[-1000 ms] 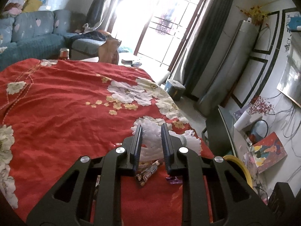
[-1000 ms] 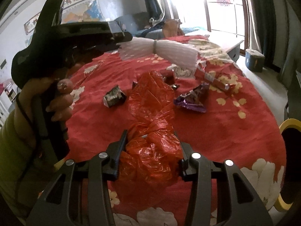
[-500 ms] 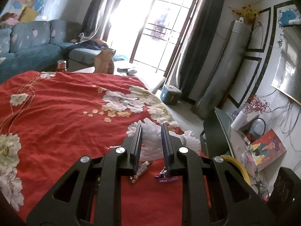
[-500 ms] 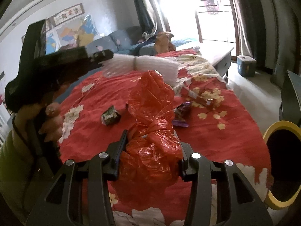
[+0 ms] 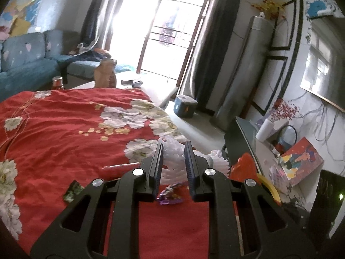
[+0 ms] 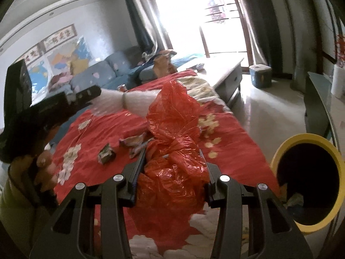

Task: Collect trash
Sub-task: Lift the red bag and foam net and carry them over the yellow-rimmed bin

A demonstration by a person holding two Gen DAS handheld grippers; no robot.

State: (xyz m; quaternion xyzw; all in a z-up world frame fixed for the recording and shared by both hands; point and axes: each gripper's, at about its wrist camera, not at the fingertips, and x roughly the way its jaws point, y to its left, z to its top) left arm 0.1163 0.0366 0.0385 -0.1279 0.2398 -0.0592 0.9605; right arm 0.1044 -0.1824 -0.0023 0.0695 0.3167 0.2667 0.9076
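Note:
My left gripper (image 5: 172, 151) is shut on a white foam net sleeve (image 5: 174, 161) and holds it above the red flowered tablecloth (image 5: 64, 133); it shows from the side in the right wrist view (image 6: 138, 102). My right gripper (image 6: 172, 159) is shut on a crumpled red plastic bag (image 6: 172, 151), lifted off the table. A purple wrapper (image 5: 170, 196), a dark wrapper (image 6: 106, 154) and other snack wrappers (image 6: 135, 142) lie on the cloth. A yellow-rimmed trash bin (image 6: 310, 181) stands on the floor at the right, below the table edge.
A TV stand (image 5: 248, 142) with a paper roll and clutter runs along the right wall. A blue box (image 5: 185, 108) sits on the floor near the balcony door. A low table (image 6: 226, 71) and a blue sofa (image 5: 25, 64) lie beyond the table.
Both grippers have risen and swung right toward the bin, carrying the foam net and the red bag. The bin now shows far larger in the right wrist view.

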